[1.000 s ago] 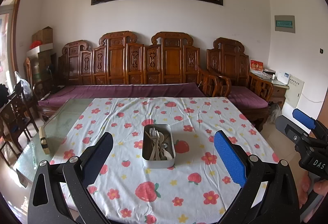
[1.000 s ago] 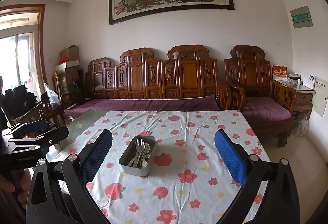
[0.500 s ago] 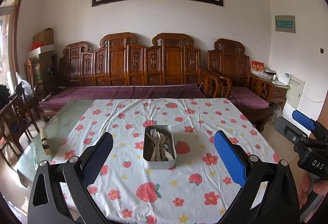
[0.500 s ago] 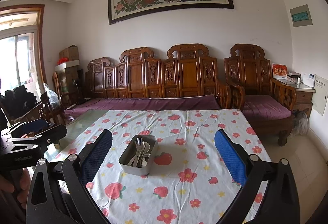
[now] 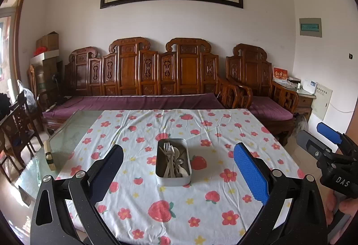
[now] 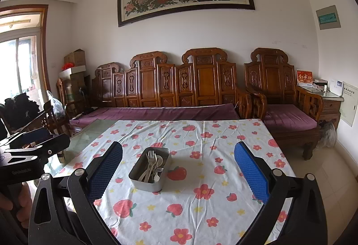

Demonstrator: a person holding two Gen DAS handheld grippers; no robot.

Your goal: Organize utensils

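A rectangular metal tin [image 5: 173, 180] [image 6: 143, 184] sits in the middle of the table on a strawberry-and-flower tablecloth [image 5: 156, 211] [image 6: 201, 200]. It holds forks [image 5: 168, 155] [image 6: 150, 158] and spoons [image 6: 159, 161] lying lengthwise. My left gripper [image 5: 177, 168] hangs open above the near table edge, the tin centred ahead of its fingers. My right gripper [image 6: 177, 166] is also open, with the tin ahead and slightly left. Both are well short of the tin and hold nothing. The right gripper's body [image 5: 331, 155] shows at the left view's right edge, the left gripper's body [image 6: 29, 146] at the right view's left edge.
Bare glass tabletop [image 5: 67, 133] extends left of the cloth, with a small block-like object [image 5: 49, 156] on it. A carved wooden sofa with purple cushions [image 5: 138, 101] stands behind the table. Wooden chairs [image 5: 15, 128] stand at left, a side cabinet [image 6: 329, 101] at right.
Both views have shifted slightly, with the tin sitting a little lower and nearer in the frames. Both grippers stay open and nothing on the table has moved.
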